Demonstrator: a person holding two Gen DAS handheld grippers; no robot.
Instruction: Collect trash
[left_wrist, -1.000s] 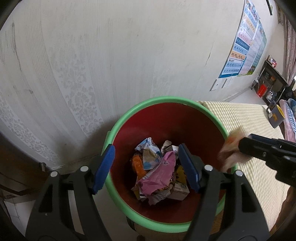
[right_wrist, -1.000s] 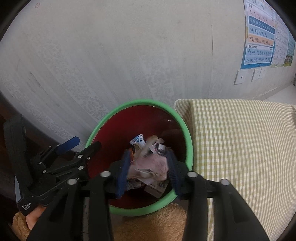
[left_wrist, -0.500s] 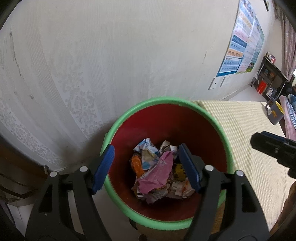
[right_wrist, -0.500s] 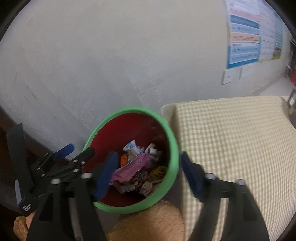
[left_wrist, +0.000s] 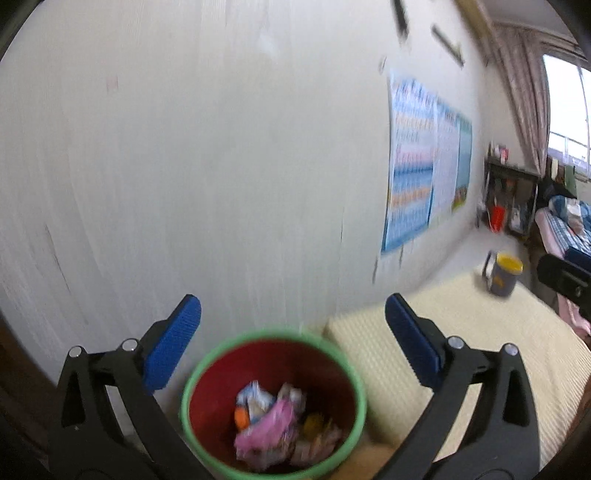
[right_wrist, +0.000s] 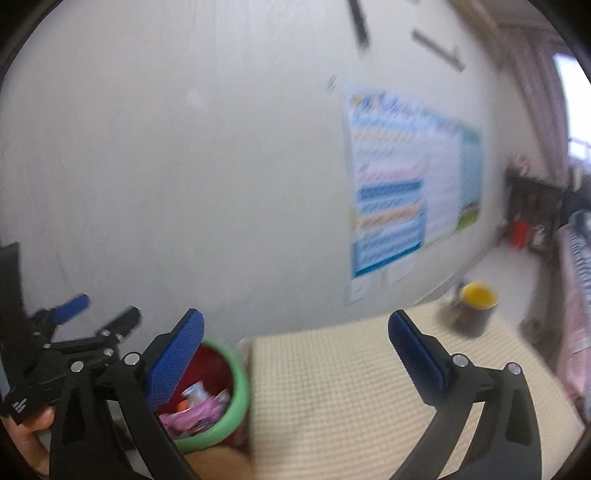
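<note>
A red bin with a green rim (left_wrist: 273, 339) (right_wrist: 240, 387) stands against the wall and holds crumpled wrappers (left_wrist: 273, 428) (right_wrist: 192, 410), pink, white and orange. My left gripper (left_wrist: 291, 325) hangs above and behind the bin, jaws opening wide, nothing between the blue pads. My right gripper (right_wrist: 295, 339) is over the checked mattress (right_wrist: 351, 387) to the right of the bin, jaws opening wide and empty. The left gripper (right_wrist: 92, 317) also shows at the left of the right wrist view. Both views are blurred.
A grey cup with a yellow inside (left_wrist: 506, 275) (right_wrist: 474, 306) stands at the mattress's far end. Posters (left_wrist: 417, 166) (right_wrist: 402, 192) hang on the white wall. A dark shelf (left_wrist: 509, 199) and a bed with pink bedding (right_wrist: 576, 295) lie at the far right.
Both grippers rose and drew back from the bin and tilted up toward the wall. The right gripper let its wrapper fall into the bin. Both jaws opened wider.
</note>
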